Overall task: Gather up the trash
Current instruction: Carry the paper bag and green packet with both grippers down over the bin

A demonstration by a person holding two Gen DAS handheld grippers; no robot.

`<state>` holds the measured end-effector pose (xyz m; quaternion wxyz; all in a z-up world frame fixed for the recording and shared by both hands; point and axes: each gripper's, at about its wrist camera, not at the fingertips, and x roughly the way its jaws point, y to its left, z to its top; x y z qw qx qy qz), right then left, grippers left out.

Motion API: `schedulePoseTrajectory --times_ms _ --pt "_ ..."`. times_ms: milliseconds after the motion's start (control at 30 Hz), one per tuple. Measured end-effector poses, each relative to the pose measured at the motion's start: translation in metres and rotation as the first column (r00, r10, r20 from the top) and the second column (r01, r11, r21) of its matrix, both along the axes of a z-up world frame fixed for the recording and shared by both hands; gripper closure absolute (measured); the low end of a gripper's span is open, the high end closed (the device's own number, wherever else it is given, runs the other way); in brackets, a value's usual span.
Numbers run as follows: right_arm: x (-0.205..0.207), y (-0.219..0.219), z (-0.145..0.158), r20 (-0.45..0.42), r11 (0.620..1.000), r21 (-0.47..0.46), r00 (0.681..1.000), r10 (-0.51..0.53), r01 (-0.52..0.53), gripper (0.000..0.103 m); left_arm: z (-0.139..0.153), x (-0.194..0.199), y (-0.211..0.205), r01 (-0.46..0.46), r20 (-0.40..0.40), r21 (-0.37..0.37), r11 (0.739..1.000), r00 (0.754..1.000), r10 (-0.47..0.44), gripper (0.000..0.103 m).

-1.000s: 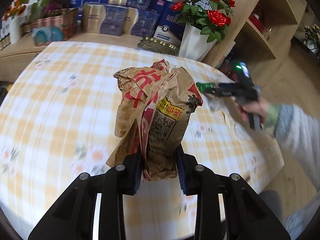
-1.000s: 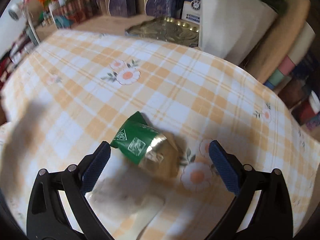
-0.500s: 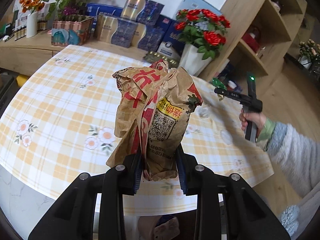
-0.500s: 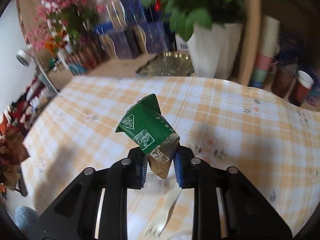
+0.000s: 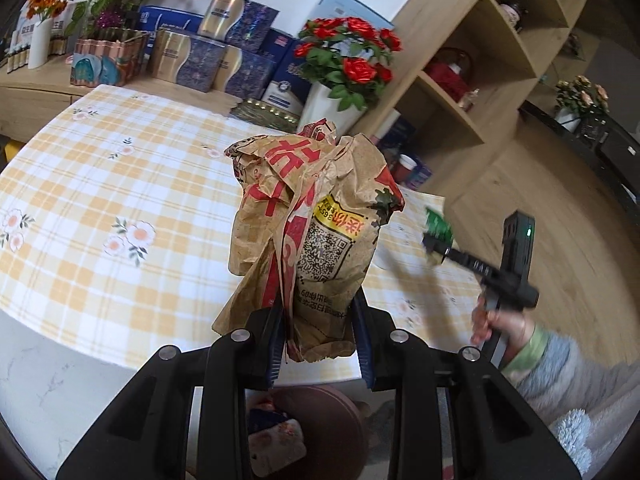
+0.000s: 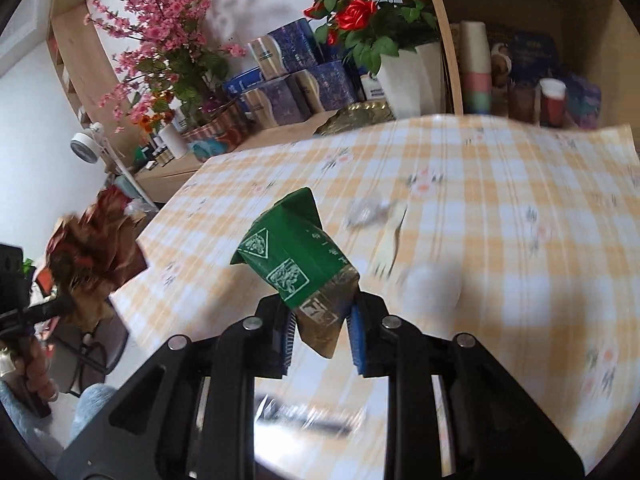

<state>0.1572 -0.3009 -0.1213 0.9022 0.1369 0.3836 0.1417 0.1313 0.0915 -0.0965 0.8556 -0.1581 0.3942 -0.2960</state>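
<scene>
The crumpled brown paper bag (image 5: 312,236) stands upright in the left gripper (image 5: 320,336), pinched only at its bottom edge, held over the near edge of the table (image 5: 120,208) with a dark round bin (image 5: 320,424) directly below it. The green wrapper (image 6: 292,264) sits in the right gripper (image 6: 320,340), caught by its lower, silvery end, lifted clear of the tablecloth.

The bag looks like the likelier one to go wrong. It is tall and top-heavy above a low, narrow grip, so a quick tilt or swing could fold it over or let it slide out of the pads; if it falls before it is squarely over the bin it would probably land on the floor or the table edge. On release, its crumpled paper may also snag on a pad and drop off-centre, catching the bin's rim. The wrapper is light and slick, held by a small corner, and the right wrist view is smeared with motion, so a fast sweep could flick it loose.

A clear crinkled scrap (image 6: 366,212) and a pale fork-like utensil (image 6: 390,240) lie on the table beyond the wrapper, so I judge the collecting unfinished.

Left gripper: nearly closed, clamping the bag's base between both pads. Right gripper: likewise narrowed to a small gap, gripping the wrapper's tail.
</scene>
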Motion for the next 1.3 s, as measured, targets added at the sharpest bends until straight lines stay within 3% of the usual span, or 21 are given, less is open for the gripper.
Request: schedulePoseTrajectory --times_ms 133,400,733,1100,1300 --pt "-0.043 0.015 -0.011 -0.033 0.999 0.049 0.999 0.023 -0.022 0.078 0.002 -0.026 -0.004 0.014 0.001 -0.007 1.0 1.0 -0.014 0.074" --pt "-0.101 0.049 -0.032 -0.092 0.994 0.058 0.991 0.093 -0.088 0.078 -0.007 -0.067 -0.002 0.027 -0.013 -0.019 0.999 1.0 -0.027 0.073" --pt "-0.14 0.087 -0.07 -0.231 0.987 0.091 0.961 0.152 -0.134 0.078 -0.024 -0.106 -0.003 0.06 -0.034 -0.014 0.998 0.998 -0.06 0.073" --pt "-0.156 0.099 -0.111 -0.397 0.986 0.134 0.906 0.145 -0.099 0.076 -0.039 -0.138 0.007 0.056 -0.048 -0.013 0.998 0.997 -0.057 0.073" --pt "-0.155 0.1 -0.115 -0.417 0.984 0.148 0.897 0.149 -0.095 0.058 -0.042 -0.14 0.011 0.046 -0.063 -0.017 0.999 0.997 -0.047 0.073"
